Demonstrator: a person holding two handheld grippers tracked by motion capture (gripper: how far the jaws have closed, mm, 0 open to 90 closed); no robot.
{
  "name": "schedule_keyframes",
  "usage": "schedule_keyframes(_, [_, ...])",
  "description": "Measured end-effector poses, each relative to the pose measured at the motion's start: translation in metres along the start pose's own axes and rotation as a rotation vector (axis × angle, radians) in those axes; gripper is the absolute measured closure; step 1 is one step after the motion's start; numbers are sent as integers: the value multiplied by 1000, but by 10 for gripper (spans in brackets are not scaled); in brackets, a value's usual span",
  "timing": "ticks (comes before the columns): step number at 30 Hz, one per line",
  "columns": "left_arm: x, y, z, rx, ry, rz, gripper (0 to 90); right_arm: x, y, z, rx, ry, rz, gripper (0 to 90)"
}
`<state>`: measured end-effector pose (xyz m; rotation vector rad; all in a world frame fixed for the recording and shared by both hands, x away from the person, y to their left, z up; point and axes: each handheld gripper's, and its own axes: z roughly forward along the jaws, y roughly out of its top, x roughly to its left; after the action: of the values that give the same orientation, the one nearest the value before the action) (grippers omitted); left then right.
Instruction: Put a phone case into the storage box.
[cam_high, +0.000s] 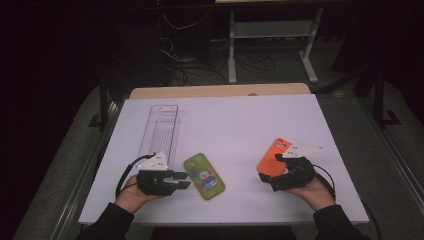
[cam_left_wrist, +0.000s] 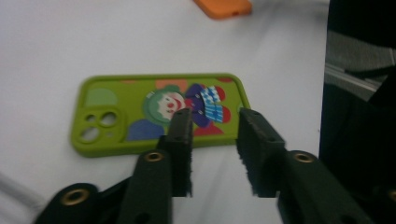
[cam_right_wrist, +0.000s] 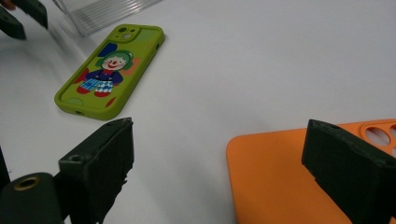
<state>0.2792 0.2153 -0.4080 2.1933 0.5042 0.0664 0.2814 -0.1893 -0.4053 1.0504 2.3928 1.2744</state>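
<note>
The green case lies flat on the table, camera cut-outs toward the clear tray. The left gripper sits just beside its near long edge, jaws narrowed with nothing between them, tips reaching that edge. The orange case lies well apart to the right. The right gripper stands over its corner, jaws wide, one pad above the orange surface, not clamping.

To grip the green case well, likely procedure:
1. Lower one pad to table level beside the long edge.
2. Slide it under the rim; keep the other pad on top.
3. Close squarely, mid-length, to prevent pivoting.
4. Lift level.
</note>
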Motion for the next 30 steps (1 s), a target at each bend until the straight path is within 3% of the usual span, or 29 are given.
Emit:
schedule_keyframes(5, [-1,1,15,56,-7,-10,894,0,0,1,7,-2,1,83])
schedule_keyframes(16, [-6,-1,42,148,-17,21,896,1,-1,0,9,-3,9,83])
schedule_keyframes(30, [-2,11,61,139,-12,36,896,0,-1,1,9,-2,9,83])
